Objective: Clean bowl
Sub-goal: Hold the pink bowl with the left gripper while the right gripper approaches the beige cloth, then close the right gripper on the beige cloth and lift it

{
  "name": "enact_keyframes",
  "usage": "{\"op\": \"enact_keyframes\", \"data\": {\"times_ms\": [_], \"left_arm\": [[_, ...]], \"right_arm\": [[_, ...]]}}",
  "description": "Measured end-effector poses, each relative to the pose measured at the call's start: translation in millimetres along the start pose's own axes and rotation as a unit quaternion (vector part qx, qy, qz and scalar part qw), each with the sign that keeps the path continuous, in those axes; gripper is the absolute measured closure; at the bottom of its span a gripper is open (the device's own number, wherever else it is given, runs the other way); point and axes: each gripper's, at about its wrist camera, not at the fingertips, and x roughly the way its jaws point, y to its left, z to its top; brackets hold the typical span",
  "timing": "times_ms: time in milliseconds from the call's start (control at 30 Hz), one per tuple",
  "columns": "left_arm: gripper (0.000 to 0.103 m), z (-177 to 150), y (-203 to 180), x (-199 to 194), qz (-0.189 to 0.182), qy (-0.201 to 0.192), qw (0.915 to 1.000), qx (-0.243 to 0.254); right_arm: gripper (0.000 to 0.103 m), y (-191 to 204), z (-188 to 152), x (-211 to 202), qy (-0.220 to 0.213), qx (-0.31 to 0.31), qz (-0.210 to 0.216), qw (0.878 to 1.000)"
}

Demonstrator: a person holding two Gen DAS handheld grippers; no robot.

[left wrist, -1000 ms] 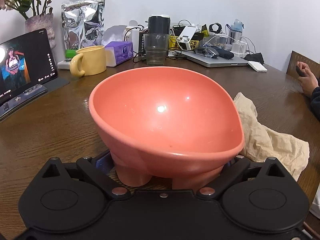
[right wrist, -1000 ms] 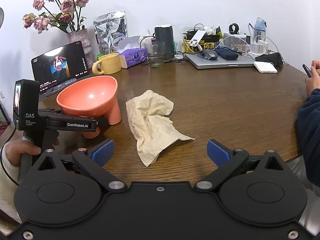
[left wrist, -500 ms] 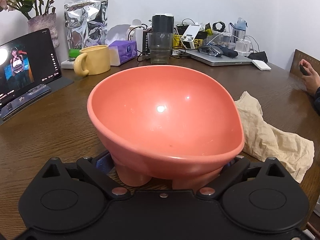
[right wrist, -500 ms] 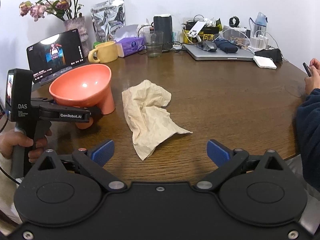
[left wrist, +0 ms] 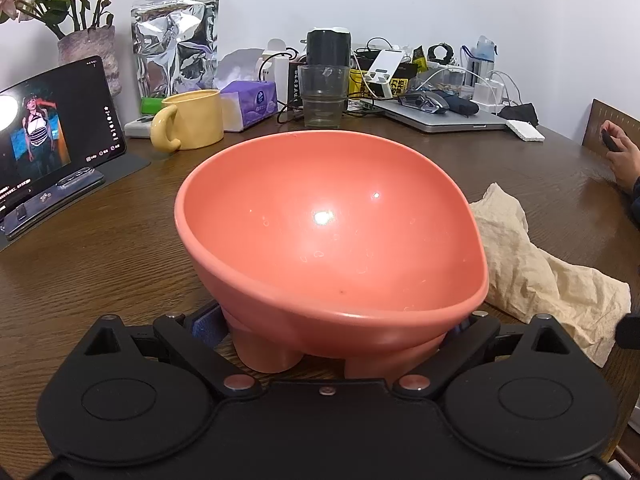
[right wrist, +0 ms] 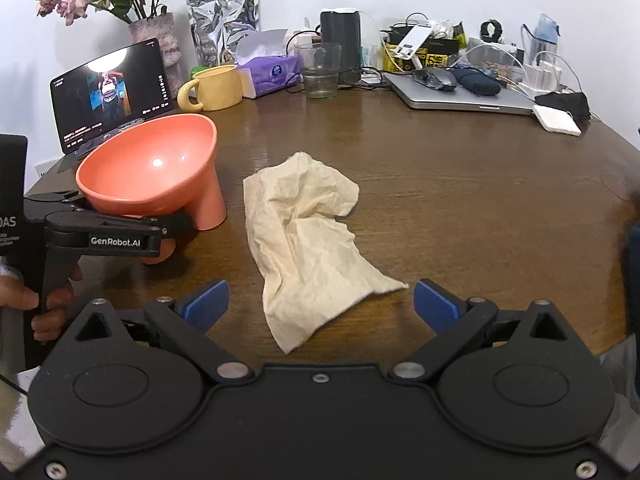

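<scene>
A coral-pink bowl (left wrist: 332, 232) on a thick foot stands on the wooden table (left wrist: 100, 248), tilted toward my camera. My left gripper (left wrist: 334, 332) is shut on the foot, a blue pad pressed against each side; in the right wrist view this left gripper (right wrist: 160, 236) reaches the bowl (right wrist: 148, 168) from the left, with a hand on its handle. A crumpled beige cloth (right wrist: 308, 236) lies flat just right of the bowl. My right gripper (right wrist: 320, 300) is open, and the cloth's near corner lies between its blue pads. The cloth (left wrist: 536, 268) also shows in the left wrist view.
Along the back stand a tablet (right wrist: 112, 92) playing video, a yellow mug (right wrist: 216, 88), a purple tissue box (right wrist: 272, 74), a glass (right wrist: 320, 72), a foil bag (right wrist: 224, 24), a flower vase and a laptop (right wrist: 460, 94) amid cables. A person's hand (left wrist: 620, 160) rests at the table's right edge.
My right gripper has come forward and lower, so the cloth's near corner now lies between its pads. My left gripper keeps its hold on the bowl, almost unmoved.
</scene>
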Motion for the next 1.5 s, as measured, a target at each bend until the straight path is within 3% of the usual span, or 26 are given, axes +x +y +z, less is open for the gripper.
{"op": "enact_keyframes", "data": {"times_ms": [433,1167,1333,1500], "left_arm": [[0.006,-1,-4,0,-0.001,0.001,1.0000,0.000],[0.006,0,-3,2,0.000,0.004,1.0000,0.000],[0.006,1,-3,2,0.000,0.004,1.0000,-0.001],[0.006,1,-4,3,-0.001,0.004,1.0000,-0.001]], "right_arm": [[0.003,10,17,35,0.020,-0.052,0.018,0.998],[0.004,17,36,78,0.054,-0.059,0.032,0.996],[0.014,19,38,84,0.065,-0.060,0.032,0.996],[0.016,20,39,88,0.069,-0.062,0.032,0.995]]}}
